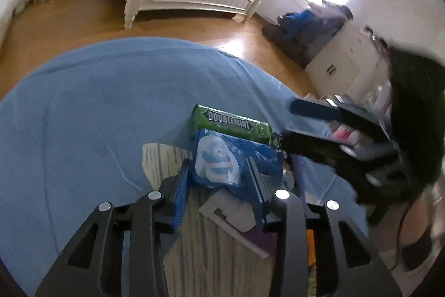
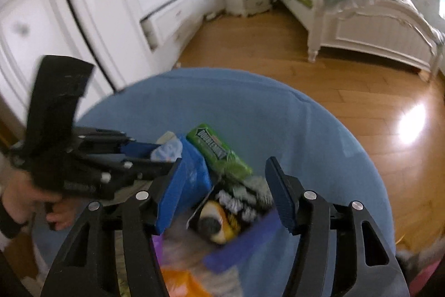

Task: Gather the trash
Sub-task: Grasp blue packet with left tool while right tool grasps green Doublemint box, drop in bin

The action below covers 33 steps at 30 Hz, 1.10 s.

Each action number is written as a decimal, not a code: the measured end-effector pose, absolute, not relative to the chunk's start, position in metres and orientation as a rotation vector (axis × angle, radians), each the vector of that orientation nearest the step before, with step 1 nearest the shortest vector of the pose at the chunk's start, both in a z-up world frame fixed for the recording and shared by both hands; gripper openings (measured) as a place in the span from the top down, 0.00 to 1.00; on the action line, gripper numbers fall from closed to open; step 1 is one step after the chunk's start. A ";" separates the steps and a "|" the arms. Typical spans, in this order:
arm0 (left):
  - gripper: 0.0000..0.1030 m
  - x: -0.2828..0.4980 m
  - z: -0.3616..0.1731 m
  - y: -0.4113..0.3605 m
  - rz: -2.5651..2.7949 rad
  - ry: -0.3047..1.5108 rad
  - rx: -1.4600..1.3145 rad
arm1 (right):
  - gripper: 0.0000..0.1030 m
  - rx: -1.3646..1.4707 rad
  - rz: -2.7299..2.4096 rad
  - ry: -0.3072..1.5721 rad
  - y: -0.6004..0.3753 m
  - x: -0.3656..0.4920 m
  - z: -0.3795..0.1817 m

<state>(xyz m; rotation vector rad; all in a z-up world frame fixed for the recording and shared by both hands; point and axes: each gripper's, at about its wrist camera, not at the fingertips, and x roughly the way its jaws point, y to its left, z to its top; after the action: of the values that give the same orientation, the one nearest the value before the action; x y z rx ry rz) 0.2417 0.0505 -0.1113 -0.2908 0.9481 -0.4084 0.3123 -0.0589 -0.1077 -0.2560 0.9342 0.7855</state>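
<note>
A blue snack wrapper with a white snowman (image 1: 222,160) lies between the fingers of my left gripper (image 1: 219,174), which closes on its sides; it also shows in the right wrist view (image 2: 192,174). A green Doublemint gum pack (image 1: 230,125) (image 2: 219,155) lies just beyond it on the blue cloth (image 1: 97,116). A black and yellow wrapper (image 2: 222,219) lies between the open fingers of my right gripper (image 2: 225,191). The right gripper shows blurred in the left wrist view (image 1: 294,121). The left gripper shows in the right wrist view (image 2: 147,155).
A wood-grain board (image 1: 211,247) with grey, purple and orange scraps (image 2: 180,280) sits under the trash. Blue cloth covers the round table (image 2: 264,107). A white bed (image 2: 361,18), wardrobe (image 2: 83,4) and wooden floor (image 2: 264,46) lie beyond.
</note>
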 end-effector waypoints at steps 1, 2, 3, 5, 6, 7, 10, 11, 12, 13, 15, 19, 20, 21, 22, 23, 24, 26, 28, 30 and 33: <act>0.67 0.239 -0.111 0.051 -0.413 0.947 -0.287 | 0.44 -0.279 0.790 0.951 -0.052 0.317 -0.112; 0.68 0.233 -0.111 0.054 -0.414 0.947 -0.298 | 0.44 -0.310 0.793 0.967 -0.044 0.321 -0.117; 0.71 0.228 -0.111 0.058 -0.405 0.943 -0.302 | 0.44 -0.334 0.796 0.976 -0.037 0.322 -0.120; 0.75 0.217 -0.110 0.068 -0.370 0.931 -0.300 | 0.44 -0.381 0.814 0.991 -0.023 0.323 -0.127; 0.75 0.211 -0.109 0.074 -0.354 0.926 -0.305 | 0.44 -0.402 0.819 0.995 -0.017 0.322 -0.130; 0.75 0.206 -0.109 0.080 -0.341 0.922 -0.317 | 0.44 -0.426 0.822 0.997 -0.010 0.321 -0.133; 0.75 0.193 -0.106 0.097 -0.310 0.908 -0.350 | 0.56 -0.486 0.800 0.974 0.006 0.316 -0.140; 0.75 0.189 -0.105 0.102 -0.299 0.899 -0.357 | 0.62 -0.468 0.804 0.984 0.009 0.316 -0.140; 0.75 0.187 -0.104 0.106 -0.293 0.893 -0.365 | 0.69 -0.455 0.798 0.989 0.010 0.316 -0.140; 0.75 0.186 -0.103 0.109 -0.284 0.887 -0.378 | 0.69 -0.449 0.787 0.983 0.010 0.315 -0.140; 0.75 0.182 -0.099 0.120 -0.270 0.861 -0.428 | 0.69 -0.390 0.788 0.947 0.006 0.312 -0.134; 0.75 0.175 -0.078 0.124 -0.244 0.782 -0.472 | 0.69 -0.110 0.803 0.824 -0.042 0.294 -0.092; 0.75 0.176 -0.072 0.123 -0.246 0.767 -0.479 | 0.69 -0.040 0.795 0.781 -0.059 0.287 -0.079; 0.75 0.175 -0.066 0.120 -0.250 0.752 -0.483 | 0.69 0.005 0.781 0.743 -0.074 0.280 -0.067; 0.75 0.175 -0.060 0.116 -0.259 0.739 -0.488 | 0.69 0.039 0.766 0.703 -0.088 0.271 -0.057; 0.75 0.173 -0.052 0.109 -0.278 0.726 -0.494 | 0.69 0.070 0.741 0.649 -0.107 0.258 -0.045; 0.75 0.173 -0.046 0.101 -0.293 0.718 -0.494 | 0.69 0.081 0.713 0.609 -0.121 0.249 -0.038; 0.75 0.176 -0.032 0.079 -0.331 0.702 -0.478 | 0.69 0.063 0.628 0.519 -0.149 0.227 -0.025; 0.75 0.177 -0.019 0.054 -0.372 0.688 -0.460 | 0.69 0.055 0.551 0.453 -0.178 0.208 -0.018; 0.75 0.180 -0.011 0.028 -0.410 0.686 -0.449 | 0.69 0.059 0.473 0.402 -0.209 0.187 -0.014; 0.75 0.181 -0.005 -0.013 -0.465 0.691 -0.430 | 0.69 0.047 0.371 0.364 -0.251 0.167 -0.016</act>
<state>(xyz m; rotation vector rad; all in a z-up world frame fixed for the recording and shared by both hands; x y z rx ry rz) 0.1810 -0.0128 -0.0053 -0.4303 0.6908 -0.4650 0.1669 -0.2508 -0.0160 0.0470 0.3640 0.3711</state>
